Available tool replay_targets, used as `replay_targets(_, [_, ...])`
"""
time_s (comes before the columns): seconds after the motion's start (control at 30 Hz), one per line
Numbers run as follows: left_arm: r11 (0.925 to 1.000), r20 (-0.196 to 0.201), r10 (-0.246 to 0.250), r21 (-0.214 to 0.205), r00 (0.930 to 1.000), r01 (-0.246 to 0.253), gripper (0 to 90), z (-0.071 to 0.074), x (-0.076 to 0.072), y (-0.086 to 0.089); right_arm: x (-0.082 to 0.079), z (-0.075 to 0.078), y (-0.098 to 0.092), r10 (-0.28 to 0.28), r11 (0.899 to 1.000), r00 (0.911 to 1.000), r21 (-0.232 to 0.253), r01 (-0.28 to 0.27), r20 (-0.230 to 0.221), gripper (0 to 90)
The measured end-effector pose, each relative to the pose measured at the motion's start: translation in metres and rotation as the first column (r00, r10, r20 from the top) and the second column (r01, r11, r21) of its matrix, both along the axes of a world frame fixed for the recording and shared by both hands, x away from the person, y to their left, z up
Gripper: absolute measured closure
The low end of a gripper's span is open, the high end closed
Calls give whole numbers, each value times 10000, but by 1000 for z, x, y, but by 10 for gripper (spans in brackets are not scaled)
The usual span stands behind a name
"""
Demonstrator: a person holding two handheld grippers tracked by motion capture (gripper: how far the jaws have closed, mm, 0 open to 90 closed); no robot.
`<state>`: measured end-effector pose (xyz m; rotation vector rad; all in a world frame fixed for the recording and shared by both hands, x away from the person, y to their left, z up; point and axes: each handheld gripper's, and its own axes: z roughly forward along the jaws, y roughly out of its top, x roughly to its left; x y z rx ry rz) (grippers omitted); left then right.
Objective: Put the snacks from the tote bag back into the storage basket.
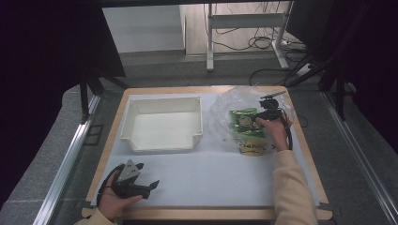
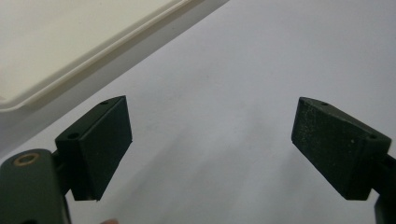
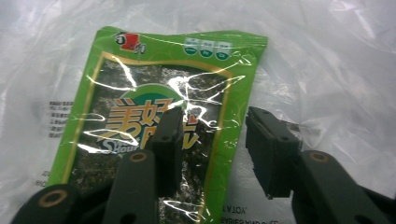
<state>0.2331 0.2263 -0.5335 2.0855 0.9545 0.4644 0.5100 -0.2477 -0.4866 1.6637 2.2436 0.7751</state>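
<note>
A green seaweed snack packet (image 1: 245,121) (image 3: 154,93) lies flat on a crumpled clear plastic bag (image 1: 224,108) (image 3: 327,56) at the table's far right. My right gripper (image 1: 261,117) (image 3: 215,126) is down on it, jaws partly apart. One jaw rests over the packet's printed face. The other stands just past its right edge, so that edge lies between them and the pads show no squeeze. My left gripper (image 1: 151,188) (image 2: 210,126) rests near the front left of the white mat, jaws wide and nothing between them.
A white plastic tray (image 1: 162,142) (image 2: 93,60) stands empty at the back left. A yellow packet (image 1: 253,148) lies under the bag's near end, by the right wrist. The wooden table edge (image 1: 309,154) runs close to the right of the bag.
</note>
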Motion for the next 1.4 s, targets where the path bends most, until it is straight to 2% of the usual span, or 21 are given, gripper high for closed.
replay_targets(0.3, [10000, 13, -35, 56, 10000, 35, 124, 0, 0, 0, 1, -4, 1, -196, 9992, 9993, -361, 185, -315, 699])
replay_targets(0.53, [10000, 44, -46, 64, 10000, 45, 124, 0, -1, 0, -1, -6, 5, -615, 9979, 9969, -212, 605, -487, 805])
replay_targets(0.77, [10000, 20, 51, 17, 10000, -51, 124, 1, 0, 1, -2, -4, 16, -949, 9909, 9950, -991, 915, -303, 856])
replay_targets(1.0, [10000, 4, 2, 55, 10000, -2, 124, 1, 0, 2, -4, -3, 18, -948, 9897, 9953, -1096, 920, -208, 884])
replay_targets(1.23, [10000, 6, -25, 46, 10000, 25, 124, 0, 1, 2, -5, 1, 15, -879, 9943, 9960, -626, 867, -158, 891])
replay_targets(1.4, [10000, 23, -24, 14, 10000, 24, 124, 1, 1, 3, -11, 10, 13, -560, 9981, 9982, -237, 565, 201, 892])
